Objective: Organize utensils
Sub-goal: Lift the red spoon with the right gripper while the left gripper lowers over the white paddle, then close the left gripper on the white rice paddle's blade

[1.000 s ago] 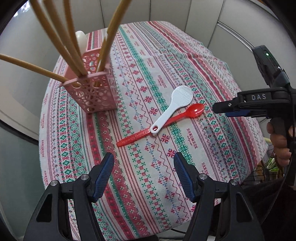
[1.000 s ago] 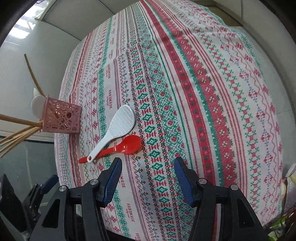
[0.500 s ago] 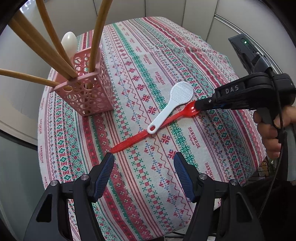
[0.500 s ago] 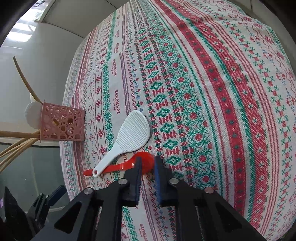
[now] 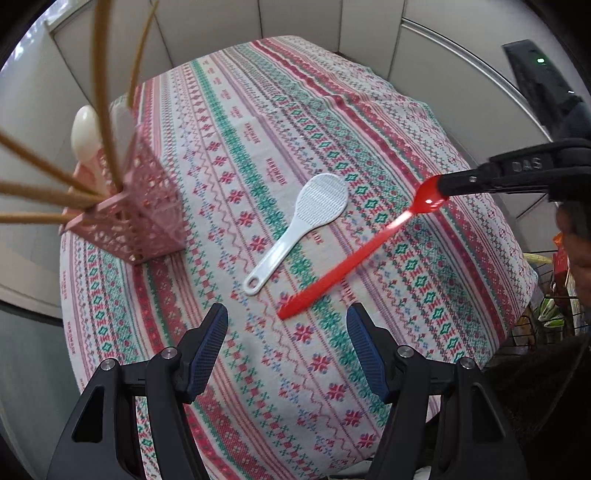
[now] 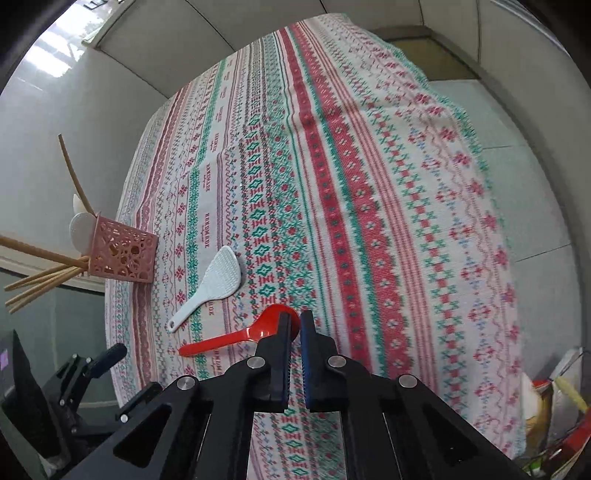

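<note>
My right gripper [image 6: 294, 318] is shut on the bowl of a red plastic spoon [image 6: 236, 334]. Seen from the left wrist, that gripper [image 5: 448, 188] holds the red spoon [image 5: 347, 264] lifted off the cloth, handle slanting down to the left. A white rice paddle [image 5: 299, 230] lies flat on the patterned tablecloth [image 5: 369, 129], also seen as the paddle [image 6: 214, 284] just left of the spoon. My left gripper [image 5: 287, 338] hangs open above the cloth with nothing between its fingers. A pink lattice holder [image 5: 140, 218] at the left contains several wooden sticks and a white spoon.
The pink holder [image 6: 122, 254] stands near the table's left edge. Grey wall panels [image 5: 369, 26] back the table. A person's hand [image 5: 580, 258] grips the right tool's handle. Bags and clutter [image 6: 554, 402] sit on the floor past the right edge.
My right gripper came down, shut on the red spoon's bowl, then lifted it up and to the right. The spoon slid out from under the white paddle. My left gripper shifted slightly.
</note>
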### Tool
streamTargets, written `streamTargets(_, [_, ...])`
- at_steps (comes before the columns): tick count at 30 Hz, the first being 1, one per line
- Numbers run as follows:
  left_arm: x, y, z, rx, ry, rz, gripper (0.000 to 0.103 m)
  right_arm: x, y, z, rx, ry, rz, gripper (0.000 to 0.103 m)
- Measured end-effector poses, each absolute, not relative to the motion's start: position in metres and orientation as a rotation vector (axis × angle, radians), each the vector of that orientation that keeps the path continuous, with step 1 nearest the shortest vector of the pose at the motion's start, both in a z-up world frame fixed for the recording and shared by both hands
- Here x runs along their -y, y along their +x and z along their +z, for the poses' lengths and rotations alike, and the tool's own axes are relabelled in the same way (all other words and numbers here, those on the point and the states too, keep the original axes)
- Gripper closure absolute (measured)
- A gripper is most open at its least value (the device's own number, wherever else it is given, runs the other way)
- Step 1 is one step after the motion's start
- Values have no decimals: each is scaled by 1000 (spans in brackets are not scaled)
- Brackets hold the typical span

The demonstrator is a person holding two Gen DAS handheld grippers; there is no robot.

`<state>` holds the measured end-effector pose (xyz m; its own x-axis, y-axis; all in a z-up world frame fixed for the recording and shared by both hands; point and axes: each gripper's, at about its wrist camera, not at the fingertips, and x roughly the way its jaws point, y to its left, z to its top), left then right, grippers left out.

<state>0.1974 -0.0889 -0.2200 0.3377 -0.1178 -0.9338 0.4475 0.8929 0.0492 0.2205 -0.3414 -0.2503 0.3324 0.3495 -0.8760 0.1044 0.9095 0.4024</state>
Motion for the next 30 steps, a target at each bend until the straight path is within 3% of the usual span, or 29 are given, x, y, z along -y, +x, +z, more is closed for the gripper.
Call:
streamTargets(22, [172,281,-272,-1115,463,-479,35,379,202,-250,-1251,445,209,99])
streamTargets(30, [176,283,-271,-1109,461,-543,75,380,205,-252,-1263,441,204,99])
